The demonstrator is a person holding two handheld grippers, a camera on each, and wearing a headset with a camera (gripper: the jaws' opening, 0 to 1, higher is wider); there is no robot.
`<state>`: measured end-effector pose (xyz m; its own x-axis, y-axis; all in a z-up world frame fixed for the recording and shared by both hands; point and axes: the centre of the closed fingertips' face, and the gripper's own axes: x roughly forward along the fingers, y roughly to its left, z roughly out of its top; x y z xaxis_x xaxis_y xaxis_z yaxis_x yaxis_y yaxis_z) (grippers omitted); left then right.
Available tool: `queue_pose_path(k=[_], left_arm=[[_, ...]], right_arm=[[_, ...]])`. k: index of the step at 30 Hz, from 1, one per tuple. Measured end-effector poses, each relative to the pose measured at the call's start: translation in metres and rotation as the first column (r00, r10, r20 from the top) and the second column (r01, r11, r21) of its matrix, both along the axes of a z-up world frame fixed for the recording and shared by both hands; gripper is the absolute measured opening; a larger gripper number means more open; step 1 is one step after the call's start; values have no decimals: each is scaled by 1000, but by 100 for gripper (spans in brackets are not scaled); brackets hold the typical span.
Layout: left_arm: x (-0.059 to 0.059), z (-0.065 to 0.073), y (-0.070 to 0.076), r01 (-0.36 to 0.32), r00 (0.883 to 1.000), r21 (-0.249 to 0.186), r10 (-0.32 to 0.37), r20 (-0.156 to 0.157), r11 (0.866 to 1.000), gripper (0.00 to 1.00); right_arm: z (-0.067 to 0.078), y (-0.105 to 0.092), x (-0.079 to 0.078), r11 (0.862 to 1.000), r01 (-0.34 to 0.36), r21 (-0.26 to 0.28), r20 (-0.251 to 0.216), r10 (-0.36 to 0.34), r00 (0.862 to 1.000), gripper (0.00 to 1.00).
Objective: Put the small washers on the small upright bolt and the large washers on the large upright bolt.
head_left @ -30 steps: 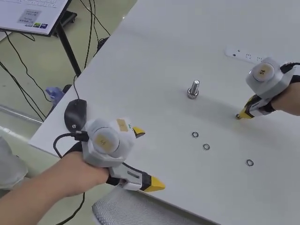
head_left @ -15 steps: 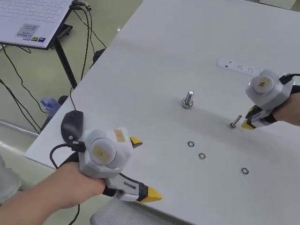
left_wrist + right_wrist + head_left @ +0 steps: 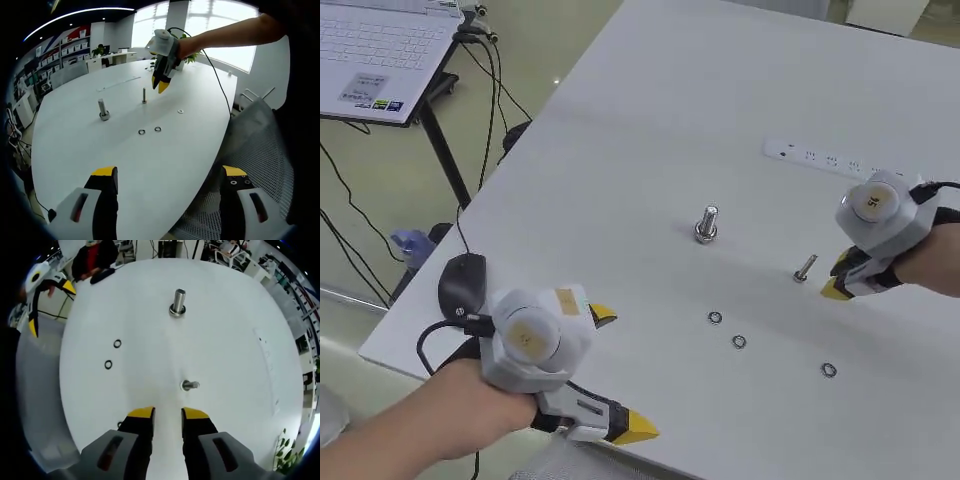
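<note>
Both bolts stand upright on the white desk (image 3: 650, 120), so the posts are ready, but as far as I can see none of the threading has begun. The large bolt (image 3: 707, 224) sits near the middle of the desk, and the small bolt (image 3: 804, 268) stands off to one side of it, nearer the person's right hand. Three rings lie flat and loose on the desk in front of the bolts: a near washer (image 3: 715, 318) and a middle washer (image 3: 739, 342) close together, and a far washer (image 3: 829, 370) well apart from them toward the right. They are too small for me to tell which are the small ones and which the large. There is a broader collar at the foot of the large bolt, and I cannot tell whether that is its own head or a washer already dropped over it. The right tongs (image 3: 837, 288) hover just beside the small bolt, their jaws parted by only a narrow gap and holding nothing. The left tongs (image 3: 625, 372) hang over the near edge of the desk, well away from the washers, jaws spread wide and empty. So I judge that all three loose washers are yet to be picked up, sorted by size and lowered over the matching bolt.
</note>
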<state>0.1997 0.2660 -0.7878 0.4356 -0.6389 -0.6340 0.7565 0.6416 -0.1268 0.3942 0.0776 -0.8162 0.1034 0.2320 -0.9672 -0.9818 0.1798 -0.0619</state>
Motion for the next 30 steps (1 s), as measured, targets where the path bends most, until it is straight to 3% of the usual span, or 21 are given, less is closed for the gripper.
queue_pose_path(k=[19,26,30], left_arm=[[1,6,-5,5,1000,-19,-5,17,1000,86],[1,7,-6,15,1000,-18,-15,25,1000,86],[1,7,-5,27,999,6,-27,40,1000,85]], right_arm=[[7,-18,-57,999,47,26,-25,-46,999,28],[2,-22,-71,998,60,30,-34,-59,998,28],[-5,-25,-77,997,68,30,-44,-67,997,28]])
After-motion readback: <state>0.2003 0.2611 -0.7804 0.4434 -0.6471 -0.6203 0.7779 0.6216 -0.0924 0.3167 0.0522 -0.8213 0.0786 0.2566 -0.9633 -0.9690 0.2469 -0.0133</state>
